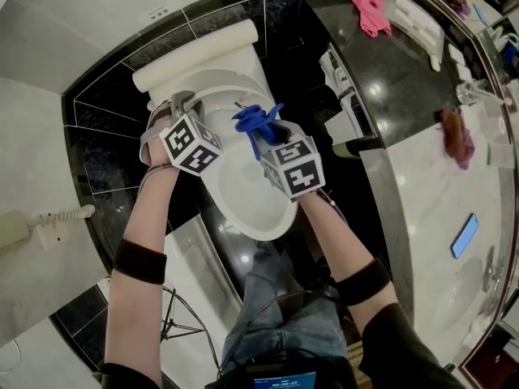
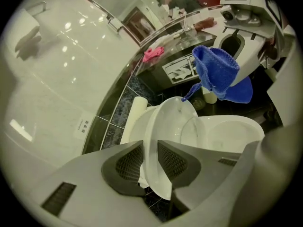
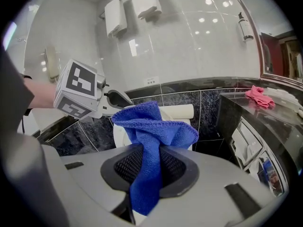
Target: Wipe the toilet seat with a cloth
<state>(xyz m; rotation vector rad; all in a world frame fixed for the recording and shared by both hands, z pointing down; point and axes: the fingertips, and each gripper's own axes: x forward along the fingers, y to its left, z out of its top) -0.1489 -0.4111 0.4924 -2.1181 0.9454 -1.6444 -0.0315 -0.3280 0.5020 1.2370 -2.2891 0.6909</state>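
A white toilet (image 1: 253,205) stands against the black tiled wall, bowl open. Its raised lid (image 2: 158,141) stands on edge between the pads of my left gripper (image 2: 150,162), which is shut on the lid's rim. In the head view that gripper (image 1: 180,105) is at the lid's left side. My right gripper (image 3: 149,167) is shut on a blue cloth (image 3: 151,126) that bunches up above the jaws. It hovers over the bowl's back right (image 1: 263,132), the cloth (image 1: 255,120) close to the lid. From the left gripper view the cloth (image 2: 218,72) hangs just beyond the lid.
A black counter (image 1: 389,96) runs along the right with a pink cloth (image 1: 369,6), a brown cloth (image 1: 458,136) and a phone (image 1: 465,235). A wall telephone (image 1: 24,227) hangs at left. White towels (image 3: 132,4) hang high on the wall. The person's legs (image 1: 276,298) stand before the bowl.
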